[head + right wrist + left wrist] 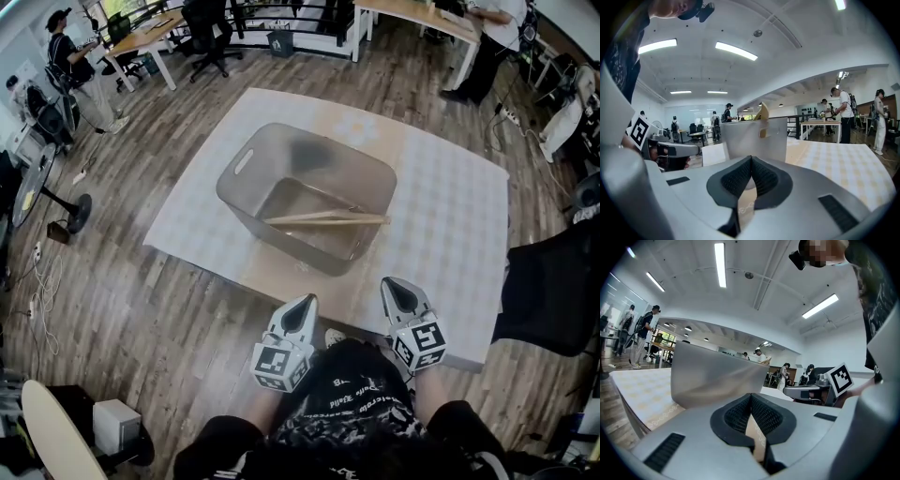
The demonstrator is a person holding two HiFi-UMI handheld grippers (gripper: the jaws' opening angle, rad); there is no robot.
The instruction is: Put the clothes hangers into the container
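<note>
A grey see-through container (248,161) stands in the middle of the table. Two wooden clothes hangers (323,218) lie across its floor, one end leaning on the right wall. That end pokes above the rim as a hanger tip (763,112) in the right gripper view. Both grippers hover at the table's near edge, short of the container and pointing at it. My left gripper (305,303) is shut with nothing in it, its tips meeting (751,397) before the container wall (717,376). My right gripper (392,284) is shut and empty too (751,160).
A pale patterned cloth (450,225) covers the table. A black chair (553,291) stands close to its right edge. A floor fan (52,197) and cables lie to the left. People work at desks (150,37) far behind.
</note>
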